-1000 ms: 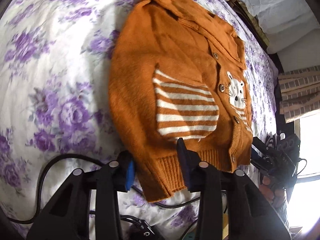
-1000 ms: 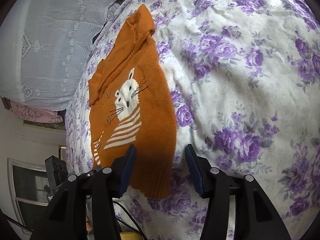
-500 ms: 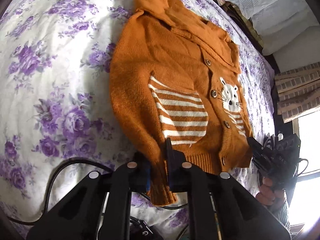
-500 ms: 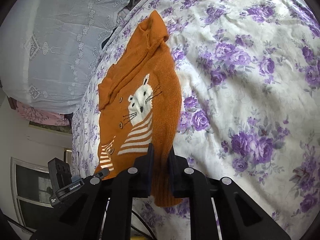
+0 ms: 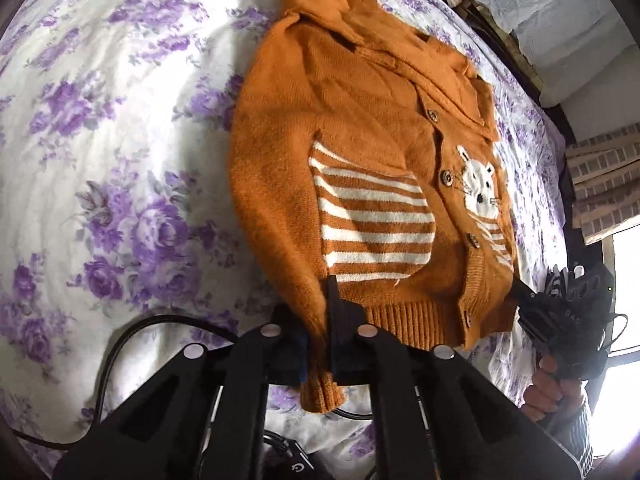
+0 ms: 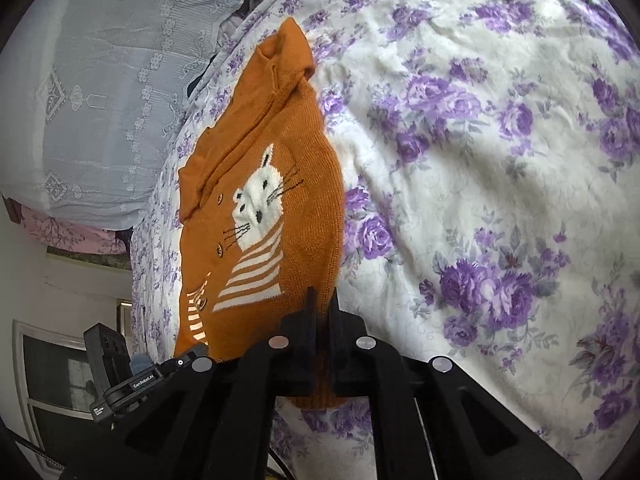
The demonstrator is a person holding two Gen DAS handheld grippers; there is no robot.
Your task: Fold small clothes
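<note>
An orange knitted cardigan (image 5: pixel 360 140) with a white cat and striped pockets lies buttoned and face up on the flowered bed sheet (image 5: pixel 120 152). My left gripper (image 5: pixel 318 320) is closing its jaws tight, and its pads press on the cardigan's near left edge; a ribbed cuff hangs below them. In the right wrist view the cardigan (image 6: pixel 280 152) stretches away, and my right gripper (image 6: pixel 322 300) is likewise closing, pinching the near right edge. Each gripper shows in the other's view: the right gripper (image 5: pixel 520 296) at the hem's corner, the left gripper (image 6: pixel 192 354) at the lower left.
A black cable (image 5: pixel 120 340) loops over the sheet near the left gripper. A hand (image 5: pixel 552 384) holds the right gripper's handle. White lace fabric (image 6: pixel 100 60) lies beyond the bed's far edge. The sheet (image 6: pixel 500 160) spreads wide to the right.
Both grippers went from open on either side of the cardigan's lower corners to shut on the fabric. The near edge now looks slightly raised and bunched.
</note>
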